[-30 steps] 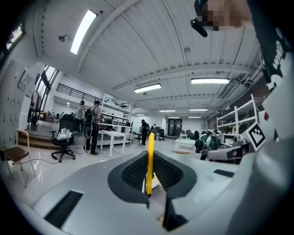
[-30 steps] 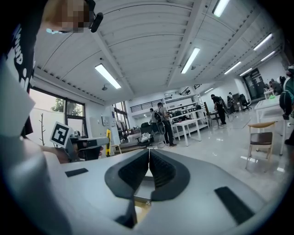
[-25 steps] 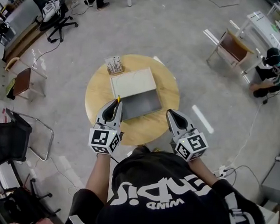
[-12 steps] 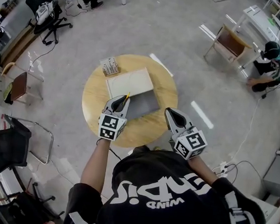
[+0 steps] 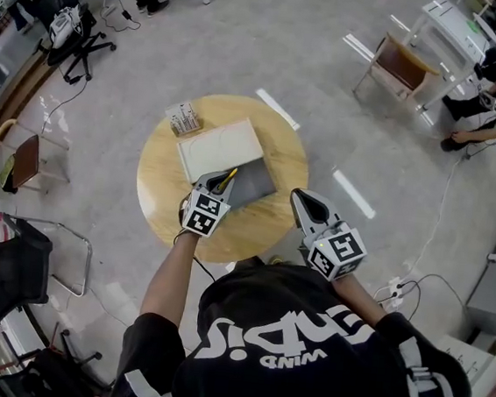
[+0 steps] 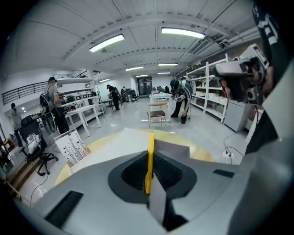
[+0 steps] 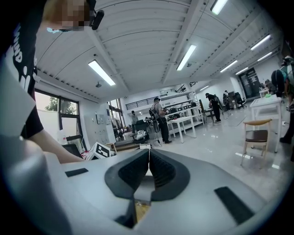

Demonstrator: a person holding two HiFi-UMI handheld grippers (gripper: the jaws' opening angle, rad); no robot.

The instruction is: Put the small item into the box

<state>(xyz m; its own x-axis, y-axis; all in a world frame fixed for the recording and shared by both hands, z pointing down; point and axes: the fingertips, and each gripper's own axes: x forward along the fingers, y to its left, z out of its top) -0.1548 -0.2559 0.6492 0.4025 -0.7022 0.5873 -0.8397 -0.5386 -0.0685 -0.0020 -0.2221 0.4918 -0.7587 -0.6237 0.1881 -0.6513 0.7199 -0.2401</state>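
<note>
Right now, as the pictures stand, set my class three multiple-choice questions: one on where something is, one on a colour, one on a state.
1. Where is the left tool?
A. Over the floor
B. Over the box on the round table
C. Beside a chair

2. What colour is the small item in the left tool?
A. Red
B. Blue
C. Yellow

3. How is the right tool?
A. Shut, with nothing in it
B. Wide open
C. Shut on the small item

Answers:
1 B: the head view shows its tips above the box.
2 C: a thin yellow stick stands between its jaws.
3 A: its jaws meet with nothing between them.
</note>
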